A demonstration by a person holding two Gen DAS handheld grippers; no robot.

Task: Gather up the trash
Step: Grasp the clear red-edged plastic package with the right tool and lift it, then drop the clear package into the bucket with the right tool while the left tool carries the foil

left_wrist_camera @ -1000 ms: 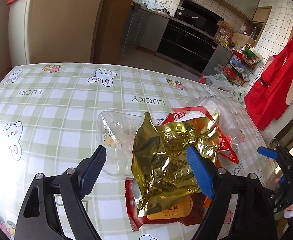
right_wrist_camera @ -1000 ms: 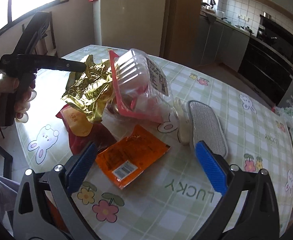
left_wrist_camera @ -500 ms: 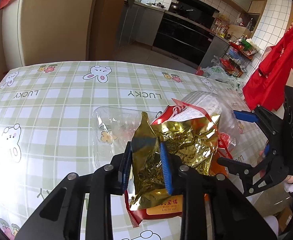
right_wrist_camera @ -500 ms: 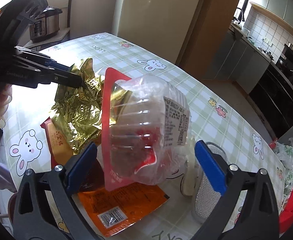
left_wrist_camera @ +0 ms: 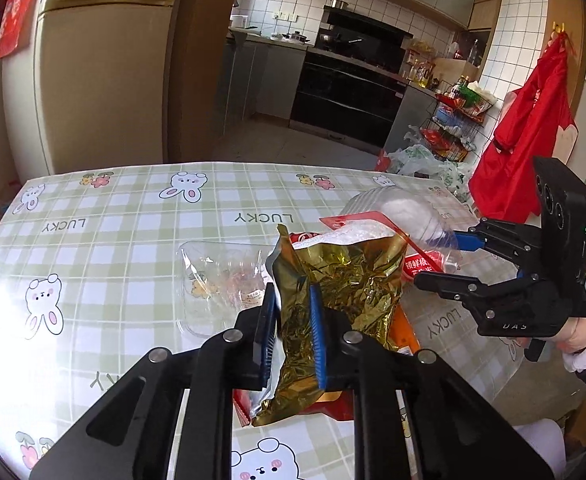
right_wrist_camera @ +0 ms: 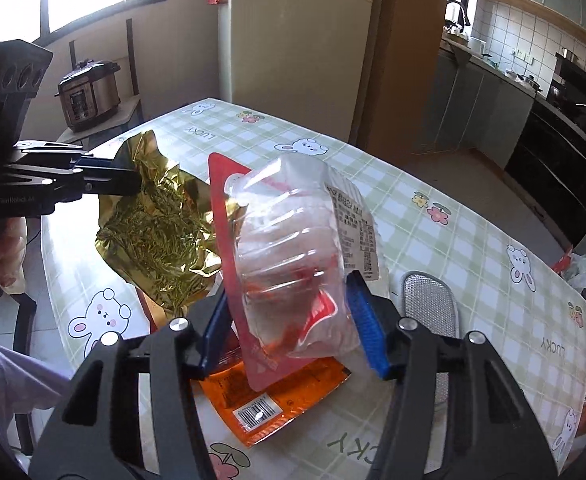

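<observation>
A crumpled gold foil bag [left_wrist_camera: 349,280] hangs lifted between the pads of my left gripper [left_wrist_camera: 291,304], whose jaws are closing and press on its left edge. From the right wrist view, that bag [right_wrist_camera: 161,236] dangles from the left gripper [right_wrist_camera: 133,178]. My right gripper [right_wrist_camera: 289,292] has its jaws closing on a clear plastic pack with a red backing card [right_wrist_camera: 293,220], both pads against it. The right gripper [left_wrist_camera: 437,260] and the pack [left_wrist_camera: 393,208] also show at the right of the left wrist view. An orange wrapper [right_wrist_camera: 269,396] lies flat under the pack.
An empty clear tray [left_wrist_camera: 217,276] and a red wrapper [left_wrist_camera: 333,404] lie on the checked tablecloth [left_wrist_camera: 113,240]. A silver mesh pad [right_wrist_camera: 429,308] rests to the right. A pressure cooker [right_wrist_camera: 87,96] and a fridge [right_wrist_camera: 293,60] stand beyond the table, with plastic bags [left_wrist_camera: 421,160] on the floor.
Both grippers moved in and closed: the left on the gold bag, the right on the clear pack. Both items have risen off the table.
</observation>
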